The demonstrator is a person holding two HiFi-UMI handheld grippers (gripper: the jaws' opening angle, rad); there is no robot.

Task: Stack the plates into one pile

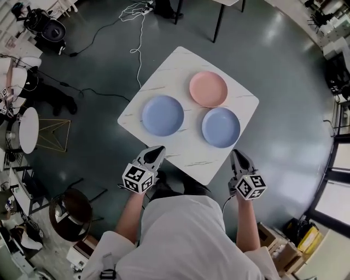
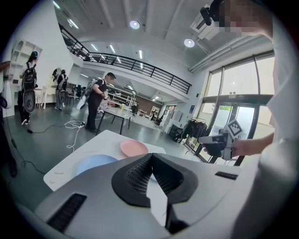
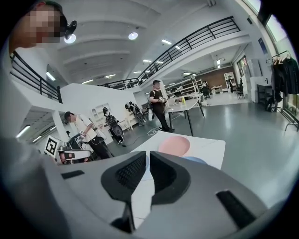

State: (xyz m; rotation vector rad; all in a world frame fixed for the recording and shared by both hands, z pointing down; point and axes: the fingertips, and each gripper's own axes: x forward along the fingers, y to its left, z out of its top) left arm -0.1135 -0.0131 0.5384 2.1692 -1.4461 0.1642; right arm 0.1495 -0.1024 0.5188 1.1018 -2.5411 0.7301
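Observation:
Three plates lie apart on a white marble table (image 1: 164, 76): a large blue plate (image 1: 162, 115) at the left, a pink plate (image 1: 208, 88) at the back, a smaller blue plate (image 1: 221, 127) at the right. My left gripper (image 1: 157, 151) is shut and empty, at the table's near left edge. Beside the near right corner, my right gripper (image 1: 237, 155) is shut and empty too. The left gripper view shows the pink plate (image 2: 133, 148) and the large blue plate (image 2: 96, 164) past the closed jaws. From the right gripper I see the pink plate (image 3: 174, 145) and the smaller blue plate (image 3: 195, 160).
Cables (image 1: 136, 33) run over the grey floor behind the table. A black table (image 1: 219, 16) stands further back, and a round stool (image 1: 71, 210) at my left. People stand in the hall (image 2: 96, 105). Boxes (image 1: 284, 246) lie at my right.

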